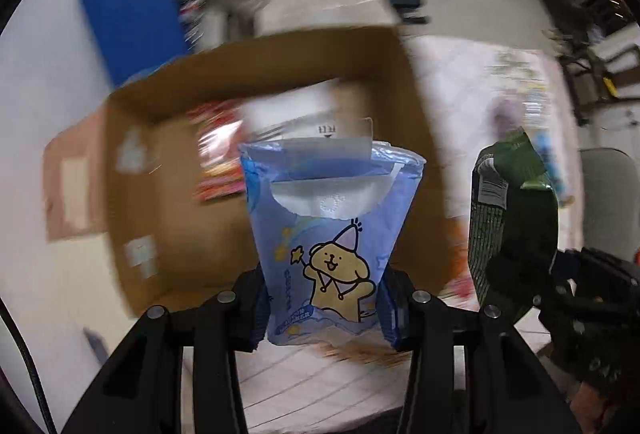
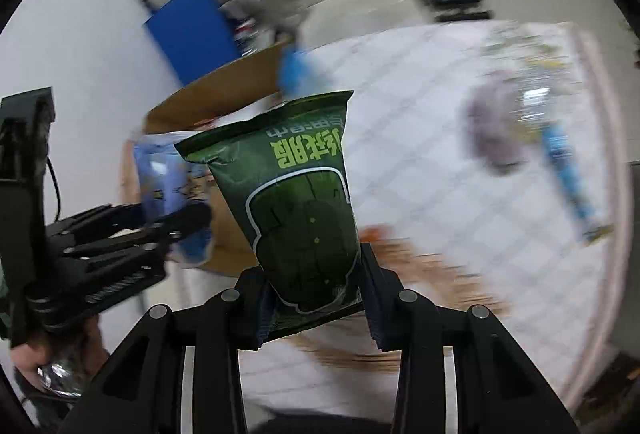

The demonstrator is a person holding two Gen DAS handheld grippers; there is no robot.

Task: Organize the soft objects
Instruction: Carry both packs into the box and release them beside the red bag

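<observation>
left tongs (image 1: 322, 308): your fingers are clamped on the lower end of the blue tissue pack (image 1: 330, 234), cartoon dog print facing camera, pack sticking up and forward.
right tongs (image 2: 316, 304): closed on the bottom of the green snack bag (image 2: 298, 201), bag upright in the grip, print upside down.
pack position: blue tissue pack is held in the air in front of the open cardboard box (image 1: 132, 201), over its near side in the left wrist view.
bag position: green snack bag is just right of the box, over the quilted white bed cover (image 2: 460, 193); not over the opening yet, as far as I can tell.
box contents: reddish packets (image 1: 218, 153) inside, too blurred to name.
loose items: blurred packets (image 2: 560, 149) on the cover, far right.
step: carrying both soft items to the box, I'd say.
next move: bring each over the opening, lower, then release; keep your two tongs from colliding, they're close.
</observation>
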